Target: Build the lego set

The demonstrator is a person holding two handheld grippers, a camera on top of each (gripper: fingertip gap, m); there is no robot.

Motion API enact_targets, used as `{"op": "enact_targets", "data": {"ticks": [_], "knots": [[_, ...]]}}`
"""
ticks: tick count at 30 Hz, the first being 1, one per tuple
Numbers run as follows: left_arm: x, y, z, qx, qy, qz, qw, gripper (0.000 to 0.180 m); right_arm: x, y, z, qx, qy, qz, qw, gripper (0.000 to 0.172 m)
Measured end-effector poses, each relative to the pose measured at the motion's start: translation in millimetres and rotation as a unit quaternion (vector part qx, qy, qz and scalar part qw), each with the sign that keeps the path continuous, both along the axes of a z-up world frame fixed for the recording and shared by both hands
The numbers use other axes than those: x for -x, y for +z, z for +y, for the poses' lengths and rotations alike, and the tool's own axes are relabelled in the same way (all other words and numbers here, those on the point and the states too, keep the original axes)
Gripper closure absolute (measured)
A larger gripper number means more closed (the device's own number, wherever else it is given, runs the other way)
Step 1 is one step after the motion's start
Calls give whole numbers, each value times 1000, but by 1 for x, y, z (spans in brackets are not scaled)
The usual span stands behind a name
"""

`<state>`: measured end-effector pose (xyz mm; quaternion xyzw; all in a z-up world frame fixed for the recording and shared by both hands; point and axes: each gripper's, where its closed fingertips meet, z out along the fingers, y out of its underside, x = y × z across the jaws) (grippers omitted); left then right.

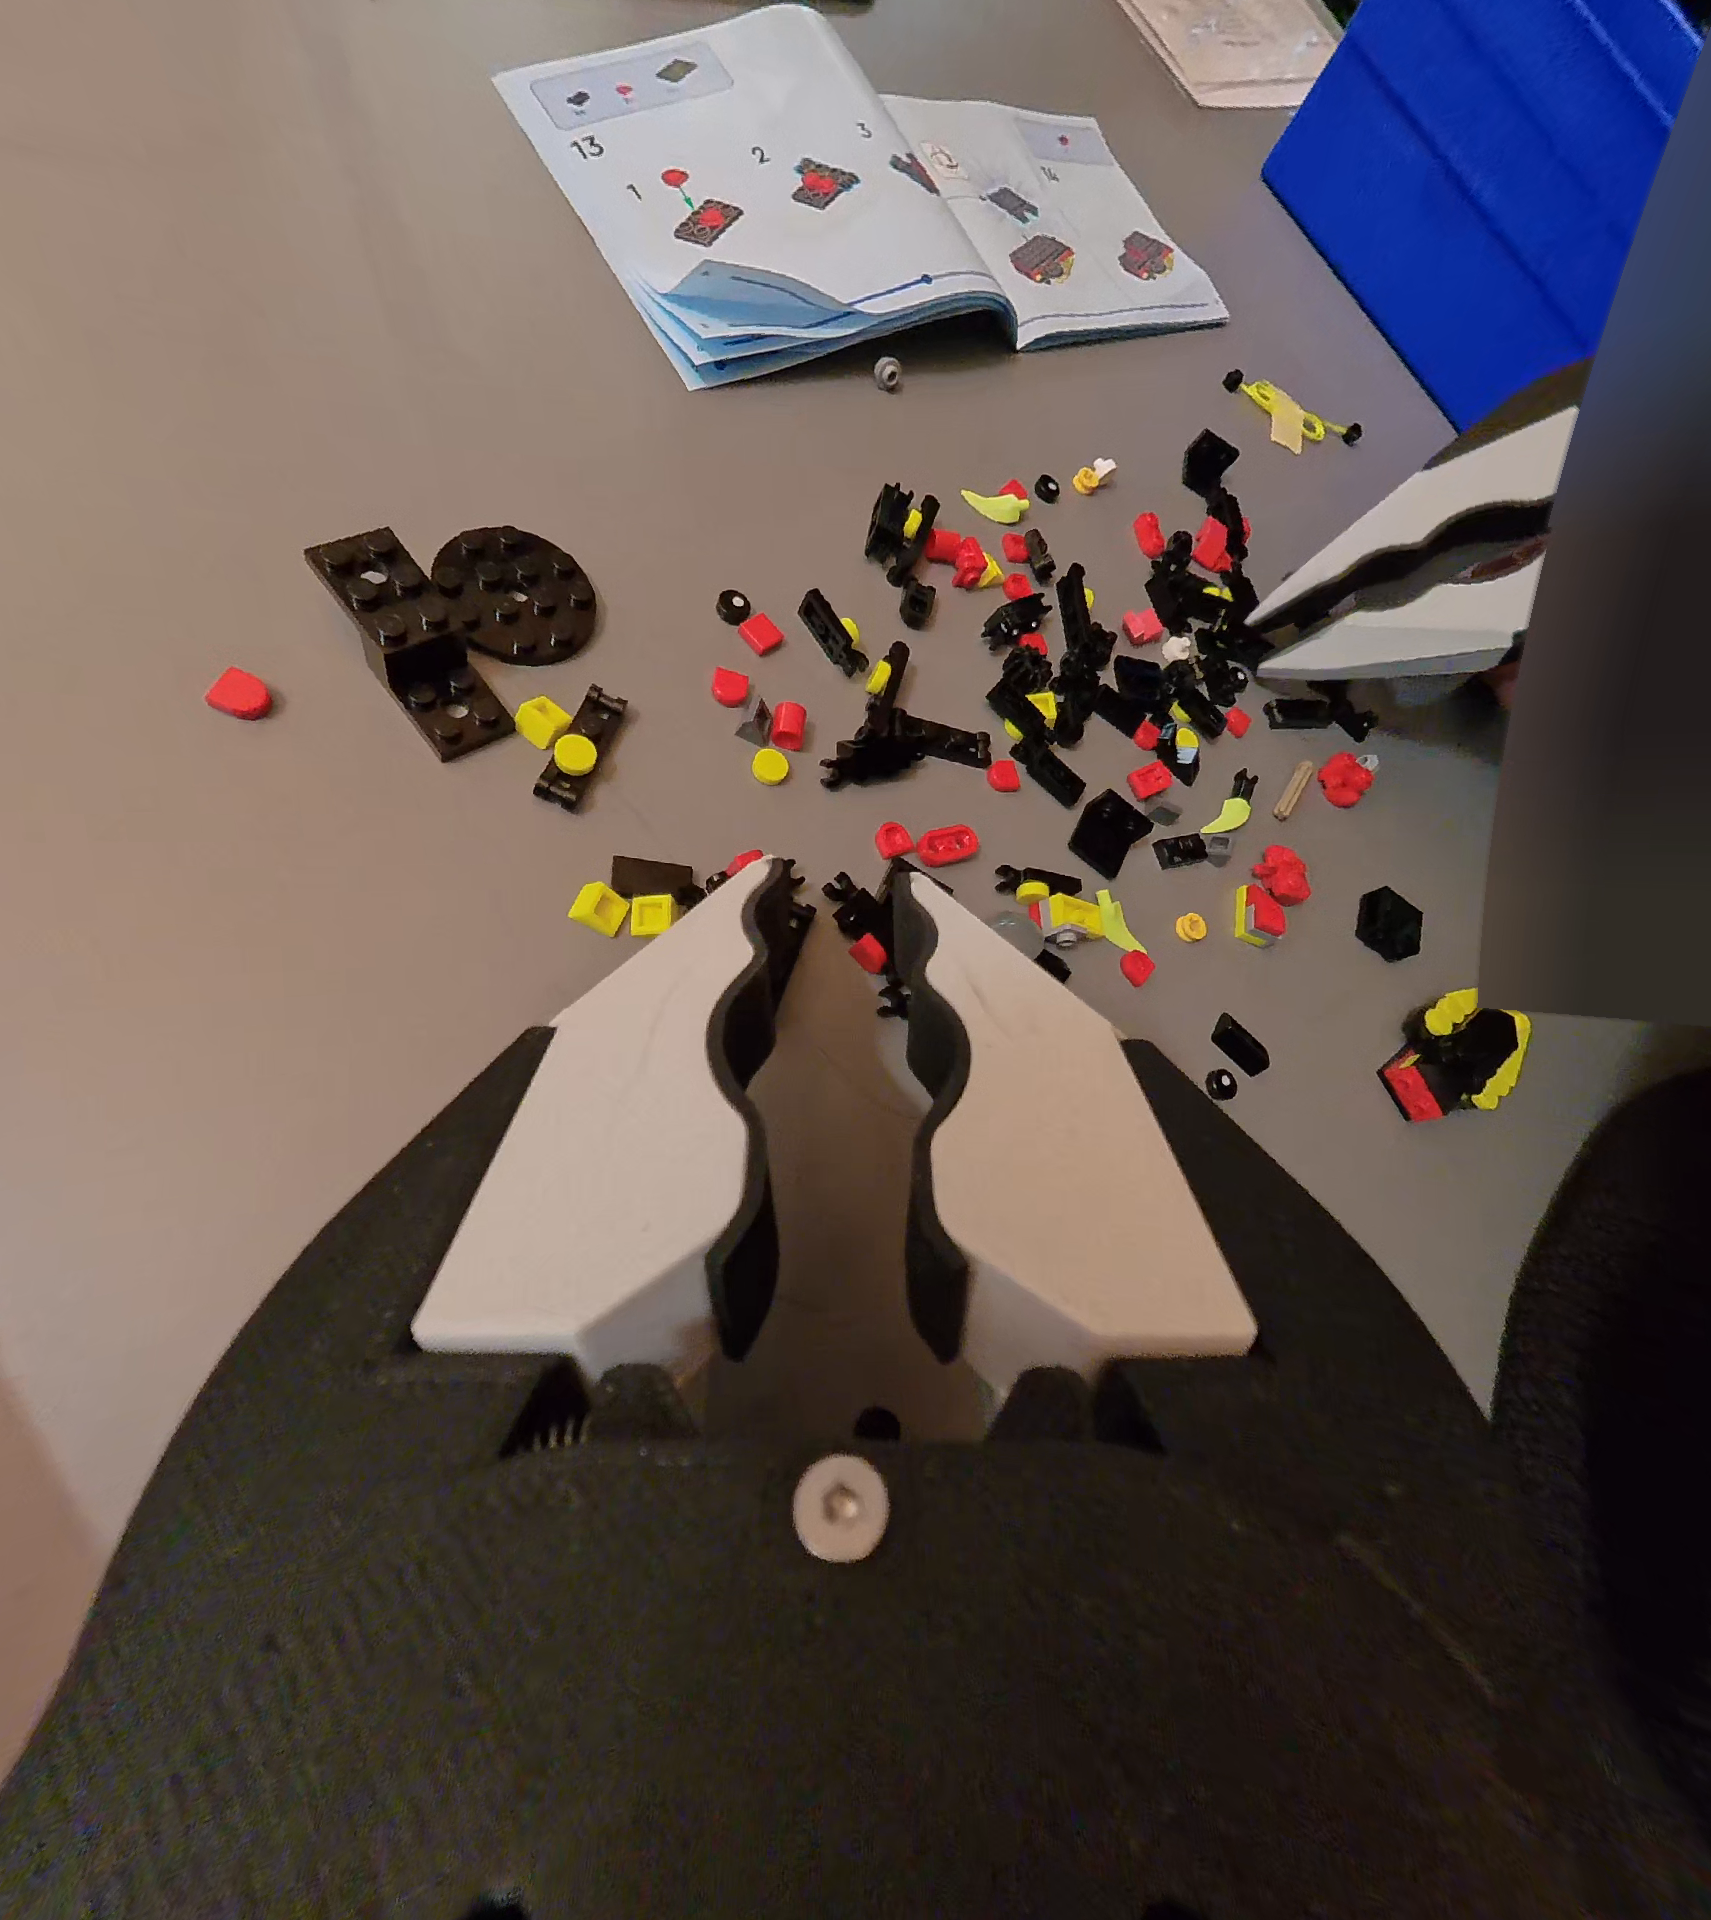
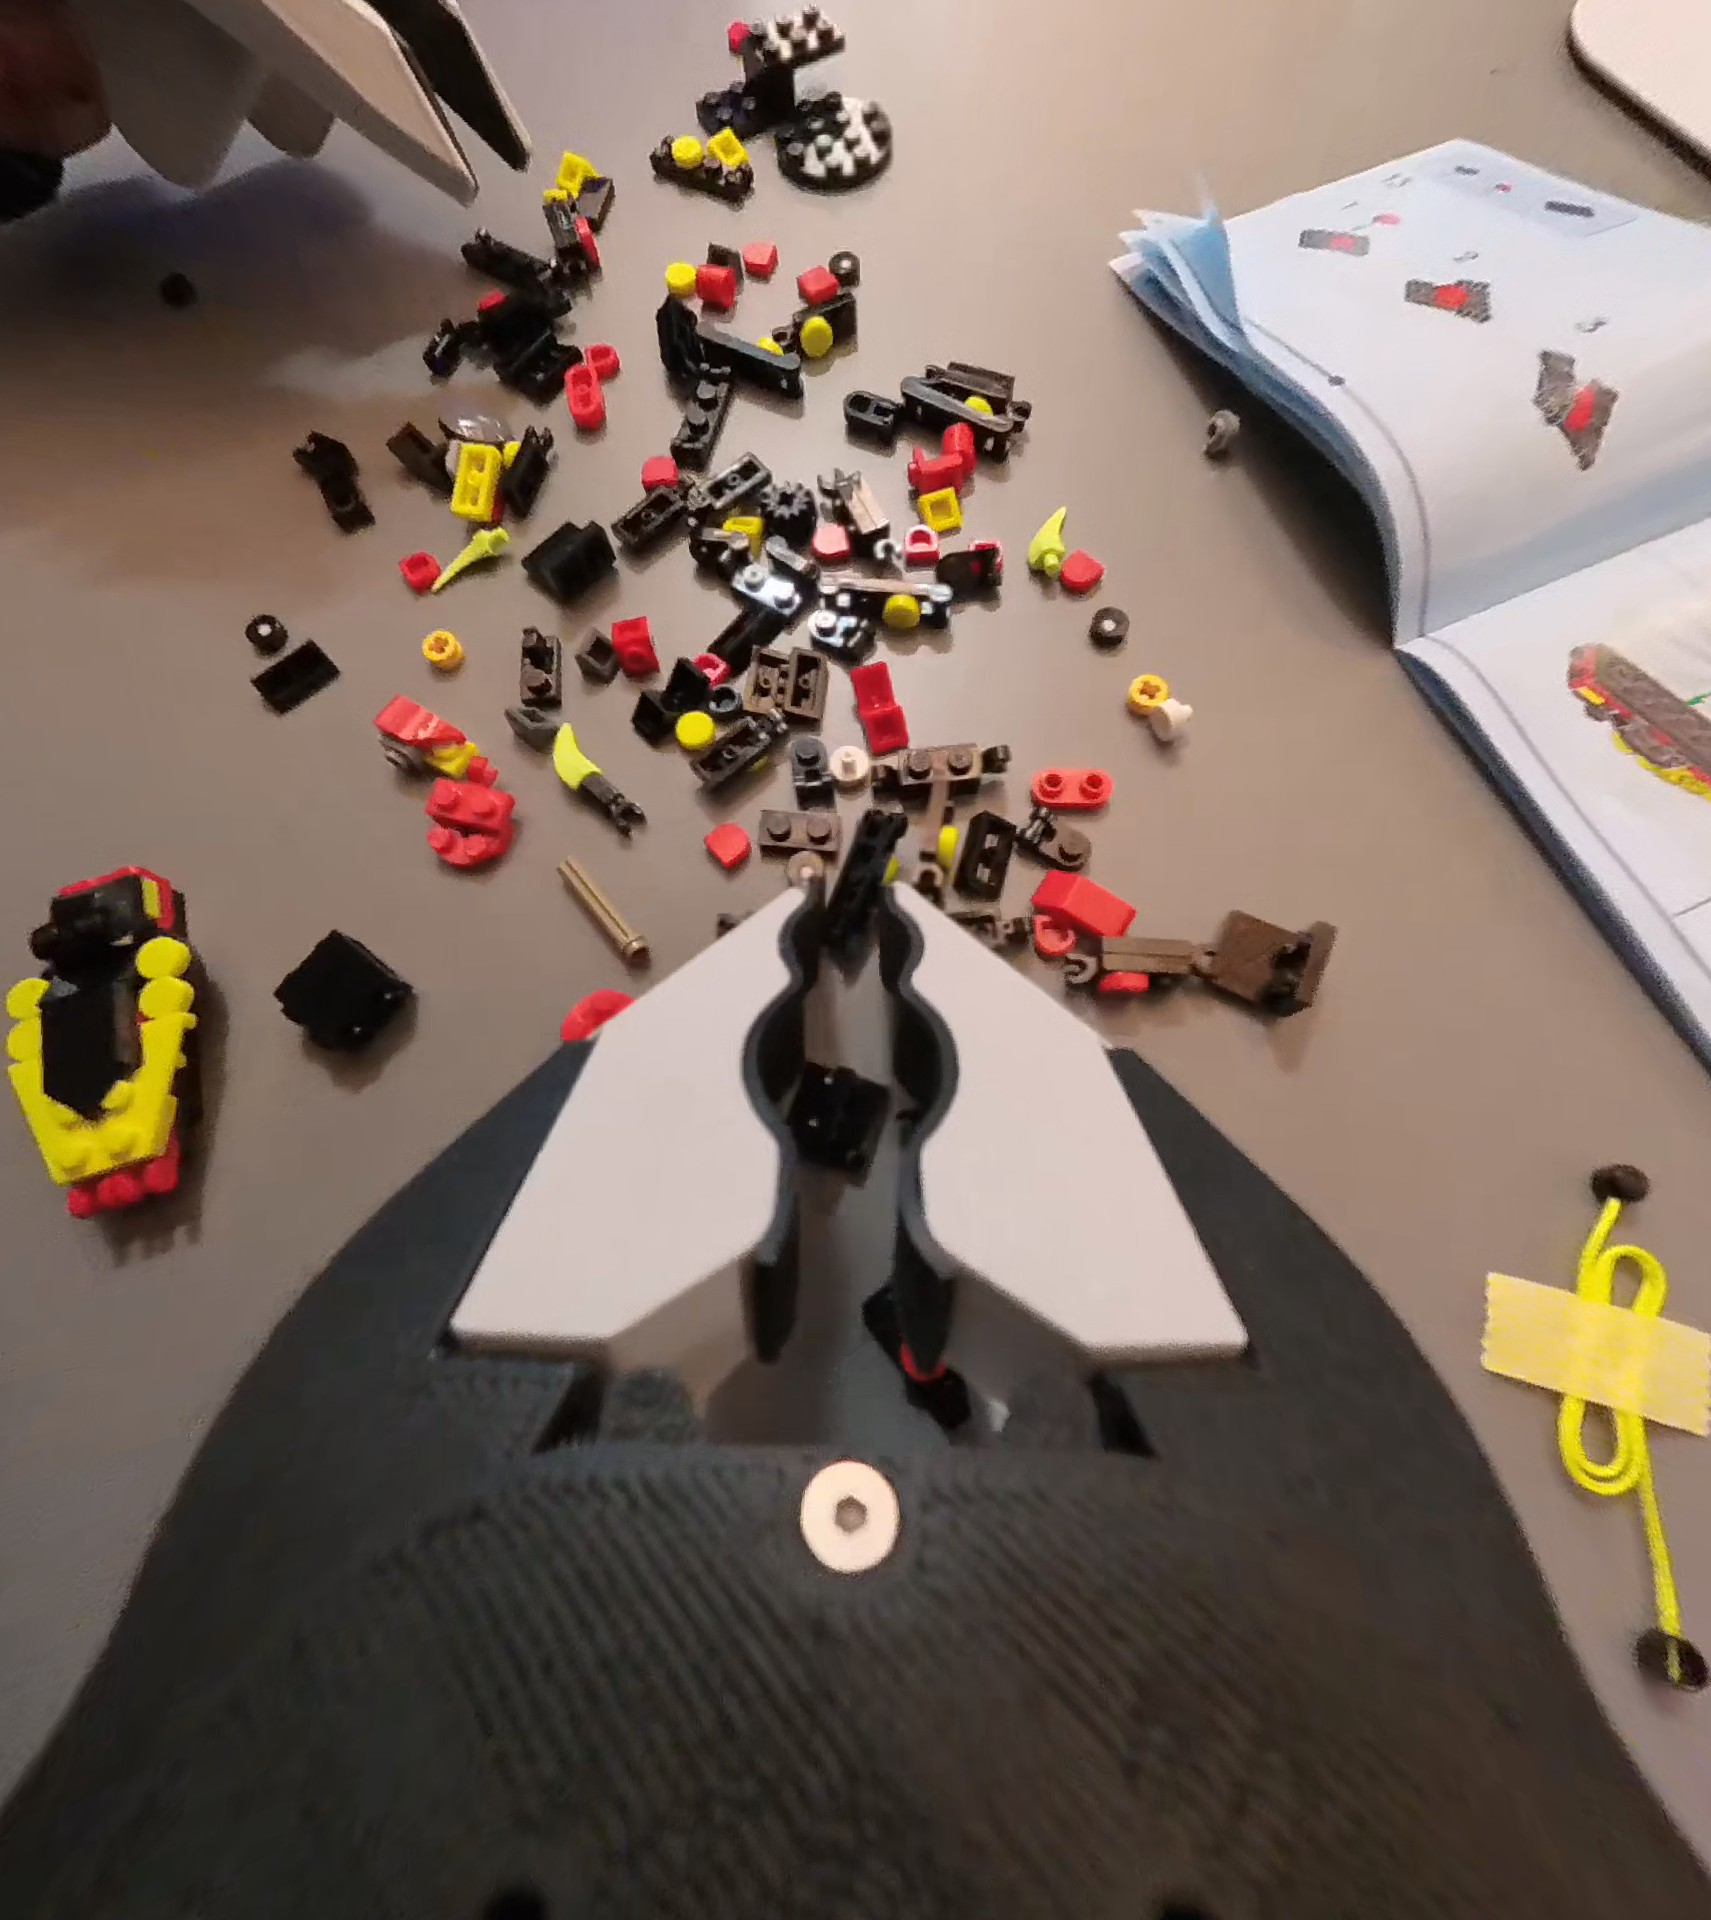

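Grey tabletop [image 1: 155,364] fills both views, strewn at centre with small black, red and yellow building bricks [image 1: 1090,665]. At lower centre of the left wrist view, the left gripper [image 1: 843,891] hovers low over the near edge of the scatter, its jaws parted a little with nothing clamped; a small black clip piece [image 1: 856,914] and a red stud lie on the table in the gap. At centre of the right wrist view, the right gripper [image 2: 856,894] is nearly closed, pinching a slim black bar piece [image 2: 866,868] that pokes past its tips, seemingly lifted clear for handling. An open instruction booklet [image 1: 830,208] lies at upper centre, a part-built red, yellow and black model [image 2: 103,1039] at left.
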<state>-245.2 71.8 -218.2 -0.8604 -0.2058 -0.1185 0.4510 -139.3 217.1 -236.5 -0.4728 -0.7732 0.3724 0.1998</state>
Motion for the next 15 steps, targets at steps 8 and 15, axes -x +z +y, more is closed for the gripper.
{"op": "enact_targets", "data": {"ticks": [8, 15], "knots": [[0, 0, 0, 0, 1, 0, 1000, 163, 4, 31, 13, 65, -29, 58, 996, 171], [1, -1, 0, 1, 3, 0, 1000, 163, 0, 36, 19, 93, -36, 46, 994, 171]]}}
